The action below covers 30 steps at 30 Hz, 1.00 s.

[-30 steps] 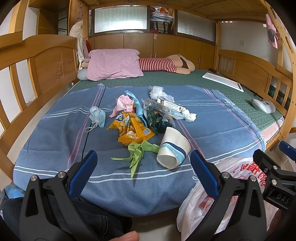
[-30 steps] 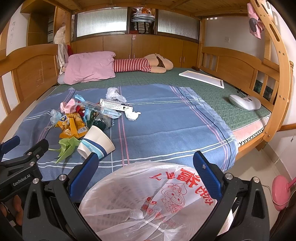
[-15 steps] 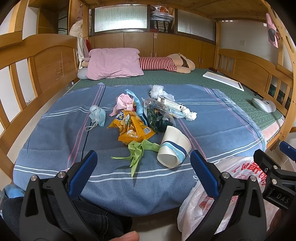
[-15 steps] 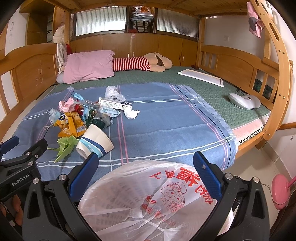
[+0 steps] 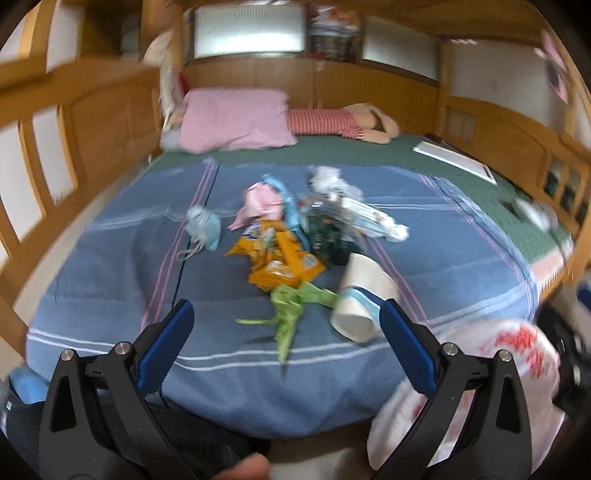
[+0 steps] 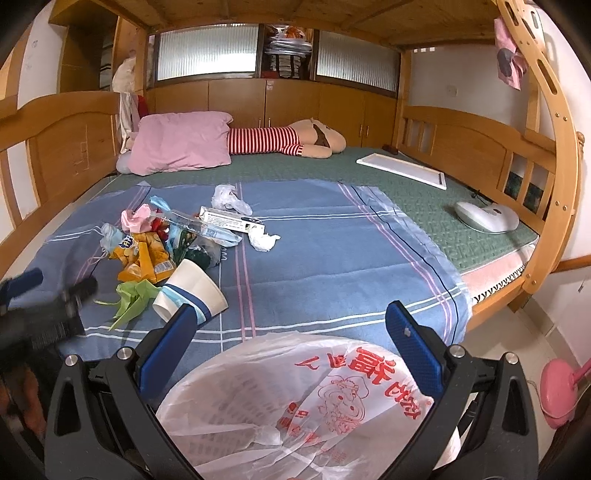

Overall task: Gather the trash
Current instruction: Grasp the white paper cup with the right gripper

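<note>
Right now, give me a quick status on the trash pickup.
Left gripper open, empty. Right gripper open above white bag. Paper cup and trash pile on blue blanket. Nothing blocking.

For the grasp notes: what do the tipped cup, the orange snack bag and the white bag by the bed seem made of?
Cup: likely matte paper, stiff, printed blue band. Snack bag: glossy crinkled plastic film. White bag: thin translucent plastic, wrinkled, red print.

A: Left wrist view?
B: Motion-blurred throughout, soft daylight from frosted windows (image 5: 249,31).
A: Right wrist?
B: Sharp, evenly lit; fisheye bends edges, dark corners, blurred left gripper (image 6: 48,291).
</note>
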### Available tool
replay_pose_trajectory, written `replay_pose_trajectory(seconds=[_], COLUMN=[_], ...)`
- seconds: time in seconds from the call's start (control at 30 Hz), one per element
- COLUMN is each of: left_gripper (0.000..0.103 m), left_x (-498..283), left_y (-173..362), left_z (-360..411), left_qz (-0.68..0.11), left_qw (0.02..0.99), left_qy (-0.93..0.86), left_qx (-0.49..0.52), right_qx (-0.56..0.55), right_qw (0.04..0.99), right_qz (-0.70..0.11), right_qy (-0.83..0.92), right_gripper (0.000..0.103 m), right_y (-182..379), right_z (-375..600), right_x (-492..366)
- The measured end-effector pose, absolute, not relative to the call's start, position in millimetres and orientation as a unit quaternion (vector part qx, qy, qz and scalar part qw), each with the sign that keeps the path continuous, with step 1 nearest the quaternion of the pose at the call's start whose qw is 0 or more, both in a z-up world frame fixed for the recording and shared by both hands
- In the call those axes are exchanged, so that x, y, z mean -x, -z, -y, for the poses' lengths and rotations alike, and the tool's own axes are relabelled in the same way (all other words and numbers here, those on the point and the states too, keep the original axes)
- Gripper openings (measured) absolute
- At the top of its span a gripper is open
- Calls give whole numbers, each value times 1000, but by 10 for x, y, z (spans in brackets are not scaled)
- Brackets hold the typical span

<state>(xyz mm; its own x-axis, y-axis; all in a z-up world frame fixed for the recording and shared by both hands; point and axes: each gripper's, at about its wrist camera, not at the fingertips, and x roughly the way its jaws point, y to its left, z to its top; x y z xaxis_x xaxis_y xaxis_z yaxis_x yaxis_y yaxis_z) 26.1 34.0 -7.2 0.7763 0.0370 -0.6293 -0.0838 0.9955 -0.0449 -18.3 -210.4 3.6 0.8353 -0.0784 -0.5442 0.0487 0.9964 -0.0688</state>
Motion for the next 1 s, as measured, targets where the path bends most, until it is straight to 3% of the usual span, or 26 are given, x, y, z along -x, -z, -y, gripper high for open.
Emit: replay_pose_trajectory(seconds=[0.27, 0.33, 0.47, 0.53, 0.73, 1.0], left_gripper=[100, 95, 87, 86, 89, 91], left_x=[-993, -1080, -1124, -1092, -988, -979], left_y=[406, 540, 834, 898, 892, 861], left_z=[-1270, -1366, -1563, -1643, -1736, -1723], left_qz=[-414, -432, -467, -459, -429, -426], left_qw=[883, 868, 818, 811, 814, 817], left_qy=[-60, -67, -40, -30, -41, -42], left_qx=[214, 233, 334, 362, 389, 386], right_qx=[46, 27, -4, -41, -150, -181], right_qw=[945, 940, 925, 912, 855, 822], right_qz=[-322, -340, -378, -402, -483, -530], right_qy=[31, -4, -45, -65, -111, -105], right_gripper=[100, 100, 88, 87, 87, 87], right_y=[86, 146, 302, 415, 839, 1191], right_z=[1992, 1919, 1684, 1612, 1410, 1204], right_x=[-172, -337, -662, -856, -1295, -1524])
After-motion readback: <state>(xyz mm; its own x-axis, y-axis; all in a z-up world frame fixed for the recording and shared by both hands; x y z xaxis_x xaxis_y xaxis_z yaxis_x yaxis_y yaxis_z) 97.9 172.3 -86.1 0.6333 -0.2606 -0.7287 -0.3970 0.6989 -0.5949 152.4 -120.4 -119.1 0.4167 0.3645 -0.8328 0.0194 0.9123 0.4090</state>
